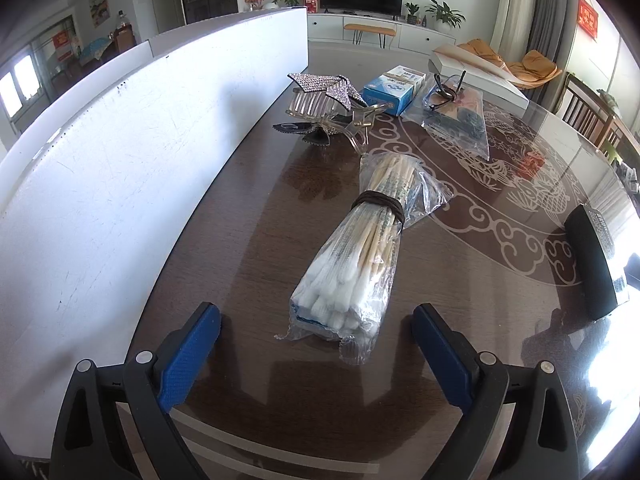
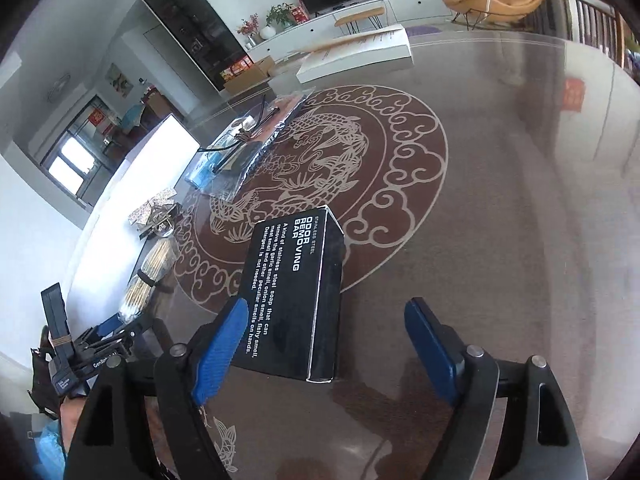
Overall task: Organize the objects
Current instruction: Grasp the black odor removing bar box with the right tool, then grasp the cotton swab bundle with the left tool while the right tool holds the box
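Two things sit closest to the jaws: a bag of cotton swabs (image 1: 352, 256) in the centre of the left wrist view, and a black box (image 2: 296, 300) printed "ODOR REMOVING BAR" in the lower centre of the right wrist view. The swab bag lies flat on the glass-topped desk (image 1: 248, 232), bound round its middle by a dark band, its cotton end toward the left gripper (image 1: 316, 320), whose blue-padded jaws stand wide to either side of that end, not touching it. The right gripper (image 2: 326, 316) also has its jaws wide; the left blue pad overlaps the box's near corner in the frame, but I cannot tell if it touches. Beyond the swabs, in the upper middle of the left view, lie a rhinestone hair clip (image 1: 328, 92) with a clear comb, a blue and white carton (image 1: 394, 88) just beside it to the right, and a clear pouch (image 1: 452, 116) with a pair of glasses (image 1: 444, 88) resting on it. A white board (image 1: 120, 152) stands along the desk's left edge. At the desk's far side lies a flat white box (image 1: 480, 76). The desk top carries a pale dragon and cloud pattern (image 2: 320, 152).
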Demonstrator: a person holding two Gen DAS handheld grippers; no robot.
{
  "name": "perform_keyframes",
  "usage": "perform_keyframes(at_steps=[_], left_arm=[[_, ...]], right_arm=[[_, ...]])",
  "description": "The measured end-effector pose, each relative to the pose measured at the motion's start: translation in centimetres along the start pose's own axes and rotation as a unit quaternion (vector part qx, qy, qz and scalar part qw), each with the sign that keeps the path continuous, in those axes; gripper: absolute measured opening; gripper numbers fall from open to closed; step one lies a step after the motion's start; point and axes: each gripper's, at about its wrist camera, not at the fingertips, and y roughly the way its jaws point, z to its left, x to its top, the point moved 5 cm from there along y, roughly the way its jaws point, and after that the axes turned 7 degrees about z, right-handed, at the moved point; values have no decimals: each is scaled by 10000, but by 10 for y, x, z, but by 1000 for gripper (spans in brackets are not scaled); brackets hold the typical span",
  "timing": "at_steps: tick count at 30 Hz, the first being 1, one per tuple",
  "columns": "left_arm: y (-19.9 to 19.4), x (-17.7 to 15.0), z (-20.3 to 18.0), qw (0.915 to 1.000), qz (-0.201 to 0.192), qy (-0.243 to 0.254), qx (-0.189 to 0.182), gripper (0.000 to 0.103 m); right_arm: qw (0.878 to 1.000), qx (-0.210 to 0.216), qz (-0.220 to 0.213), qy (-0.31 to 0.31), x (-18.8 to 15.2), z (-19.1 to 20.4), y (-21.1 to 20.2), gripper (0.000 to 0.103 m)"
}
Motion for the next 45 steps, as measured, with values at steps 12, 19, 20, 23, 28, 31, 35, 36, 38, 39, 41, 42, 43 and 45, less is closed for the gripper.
perform_keyframes(at_steps=[12, 19, 20, 23, 28, 31, 35, 36, 38, 39, 41, 42, 43, 45], left_arm=[[-1, -1, 0, 10000, 2, -2, 0, 98], [-1, -1, 0, 10000, 10, 8, -6, 100], [0, -1, 0, 10000, 19, 19, -16, 101], [2, 0, -3, 10000, 32, 53, -17, 103], [2, 0, -4, 10000, 32, 56, -13, 103], [2, 0, -4, 10000, 32, 56, -13, 103], [2, 0, -4, 10000, 31, 56, -14, 103], [2, 0, -4, 10000, 32, 55, -14, 103], [2, 0, -4, 10000, 32, 54, -13, 103], [2, 0, -4, 10000, 32, 54, -13, 103], [2, 0, -4, 10000, 33, 57, -13, 103], [2, 0, -4, 10000, 34, 58, -13, 103], [2, 0, -4, 10000, 34, 57, -14, 103], [2, 0, -4, 10000, 34, 56, -14, 103]], right_arm=[[9906, -1049, 425, -770, 0, 31, 45, 85], [9865, -1318, 306, -925, -4, 32, 52, 94], [9851, -1373, 309, -988, -5, 33, 54, 94], [9823, -1471, 303, -1117, -7, 37, 56, 97], [9823, -1454, 221, -1156, -10, 38, 57, 103], [9826, -1442, 170, -1159, -10, 38, 57, 103], [9828, -1428, 42, -1167, -12, 38, 56, 103], [9829, -1427, 14, -1164, -12, 38, 56, 103], [9828, -1435, -15, -1160, -12, 38, 56, 103], [9828, -1438, -35, -1157, -12, 38, 56, 103], [9827, -1451, -76, -1149, -12, 38, 56, 103], [9826, -1456, -82, -1147, -12, 38, 56, 103], [9826, -1457, -83, -1147, -12, 38, 56, 103], [9826, -1458, -80, -1148, -12, 38, 56, 103]])
